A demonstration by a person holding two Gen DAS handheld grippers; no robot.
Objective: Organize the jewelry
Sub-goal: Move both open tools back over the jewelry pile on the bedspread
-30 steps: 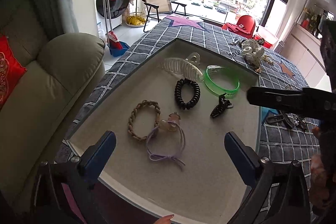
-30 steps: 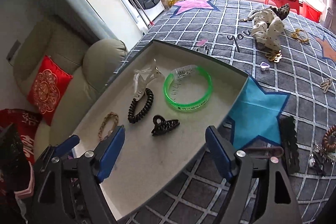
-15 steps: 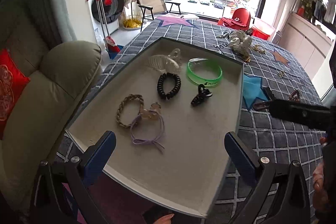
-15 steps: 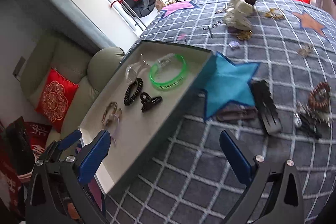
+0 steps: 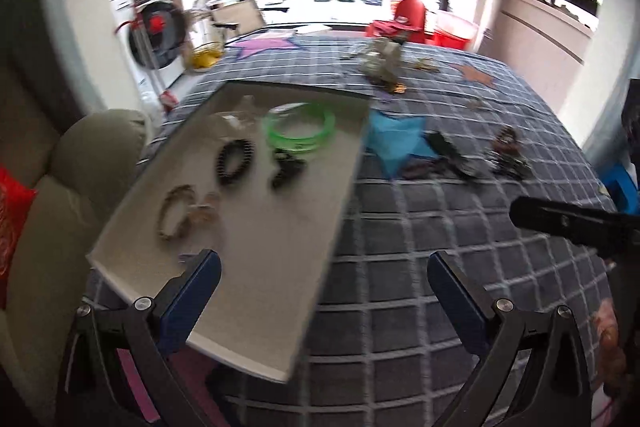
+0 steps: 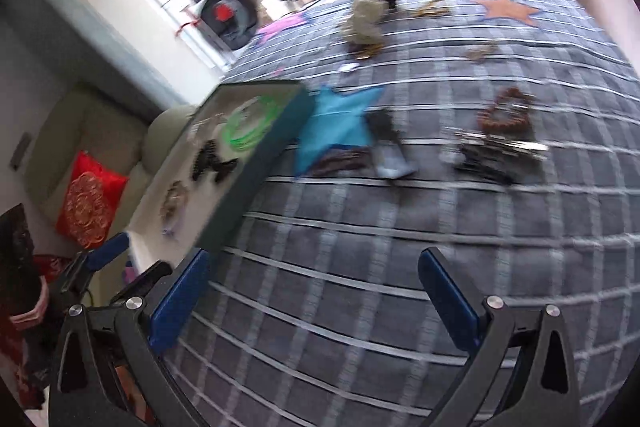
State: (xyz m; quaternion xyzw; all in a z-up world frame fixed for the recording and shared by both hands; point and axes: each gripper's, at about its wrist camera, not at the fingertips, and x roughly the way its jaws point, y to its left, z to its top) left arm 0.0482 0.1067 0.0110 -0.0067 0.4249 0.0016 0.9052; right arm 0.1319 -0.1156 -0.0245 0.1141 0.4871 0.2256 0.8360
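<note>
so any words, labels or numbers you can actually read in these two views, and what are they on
None can be read; both views are motion-blurred.
green bracelet: if it carries print, too smeared to read.
grey checked cloth: pattern only, no readable letters.
red cushion: an ornament, not text.

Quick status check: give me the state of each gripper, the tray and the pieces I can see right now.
left gripper: open, empty
right gripper: open, empty, over bare bedspread
tray: open-topped, lying on the bedspread
green bangle: flat in tray
black coil hair tie: flat in tray
black claw clip: in tray
braided bracelet: in tray
brown beaded bracelet: outside tray, on bedspread
</note>
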